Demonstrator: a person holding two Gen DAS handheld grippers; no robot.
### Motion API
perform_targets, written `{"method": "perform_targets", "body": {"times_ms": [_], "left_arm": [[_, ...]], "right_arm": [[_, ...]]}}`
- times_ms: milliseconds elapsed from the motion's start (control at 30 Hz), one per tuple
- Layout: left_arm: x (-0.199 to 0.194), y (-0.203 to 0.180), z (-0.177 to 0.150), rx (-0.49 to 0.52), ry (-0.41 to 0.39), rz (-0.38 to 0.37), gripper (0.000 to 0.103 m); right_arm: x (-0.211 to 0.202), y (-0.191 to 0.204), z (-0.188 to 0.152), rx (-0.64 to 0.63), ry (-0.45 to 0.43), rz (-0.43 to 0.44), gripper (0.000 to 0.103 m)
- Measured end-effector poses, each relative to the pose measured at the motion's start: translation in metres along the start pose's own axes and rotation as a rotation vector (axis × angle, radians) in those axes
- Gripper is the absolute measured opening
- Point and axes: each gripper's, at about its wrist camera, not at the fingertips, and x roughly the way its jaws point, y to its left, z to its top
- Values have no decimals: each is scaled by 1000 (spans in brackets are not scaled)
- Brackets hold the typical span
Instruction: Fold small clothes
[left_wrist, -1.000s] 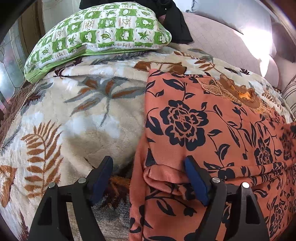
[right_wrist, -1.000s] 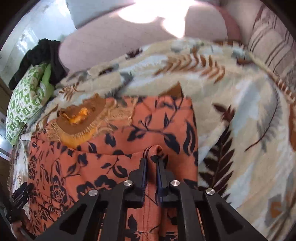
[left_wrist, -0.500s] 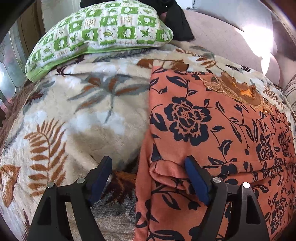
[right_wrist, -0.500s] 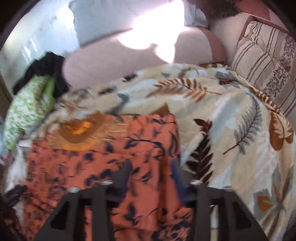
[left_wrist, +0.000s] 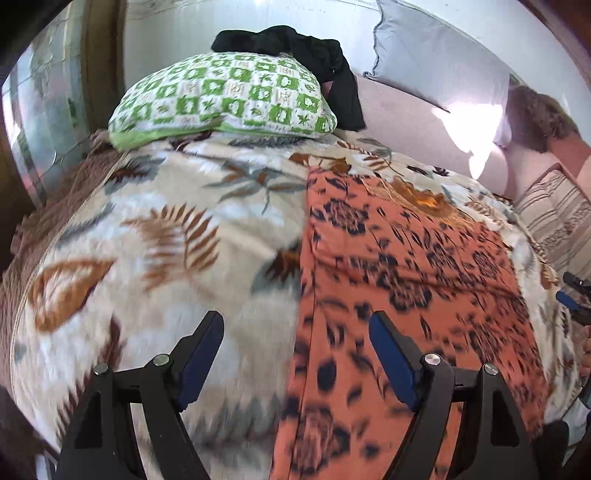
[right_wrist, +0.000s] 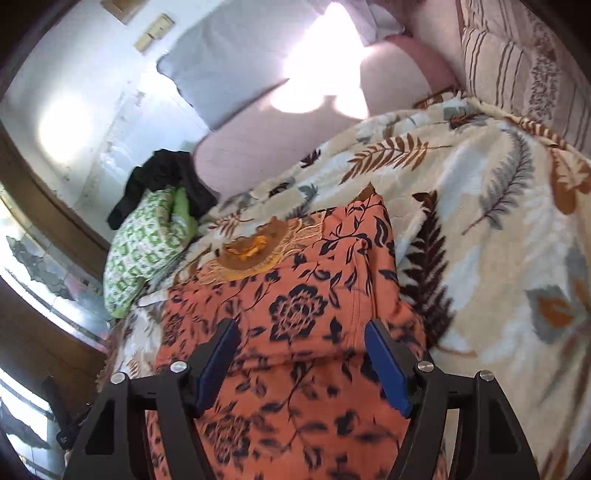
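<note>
An orange garment with a dark flower print (left_wrist: 399, 266) (right_wrist: 306, 306) lies folded into a long strip on the leaf-patterned blanket (left_wrist: 155, 236) (right_wrist: 491, 236), its embroidered neckline at the far end. My left gripper (left_wrist: 295, 332) hovers open above the garment's left edge, nothing between its blue pads. My right gripper (right_wrist: 299, 343) hangs above the strip's near part with its jaws opening and nothing gripped. The right gripper's tips (left_wrist: 572, 299) also show at the right edge of the left wrist view.
A green-and-white checked pillow (left_wrist: 225, 99) (right_wrist: 147, 243) with a black cloth (left_wrist: 314, 51) (right_wrist: 162, 177) on it lies at the bed's far left. A grey pillow (left_wrist: 443, 70) and a striped cushion (right_wrist: 517, 62) sit at the far right.
The right gripper let go of the garment's fold and opened wide. Both grippers drew back and rose, so more of the bed shows. The garment stays flat on the blanket.
</note>
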Motion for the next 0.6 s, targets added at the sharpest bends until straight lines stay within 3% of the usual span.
{"method": "perform_targets", "body": {"times_ms": [167, 300, 433, 600], "left_arm": [[-24, 22, -63, -69, 95, -52, 81], [-19, 29, -100, -94, 171, -62, 81], [-18, 30, -114, -127, 202, -101, 81], [-15, 31, -115, -161, 219, -122, 81]], "right_arm": [[-54, -19, -56, -36, 165, -36, 75], [-79, -56, -103, 19, 264, -62, 75], [-80, -82, -134, 94, 312, -66, 75], [-78, -84, -146, 95, 302, -41, 75]]}}
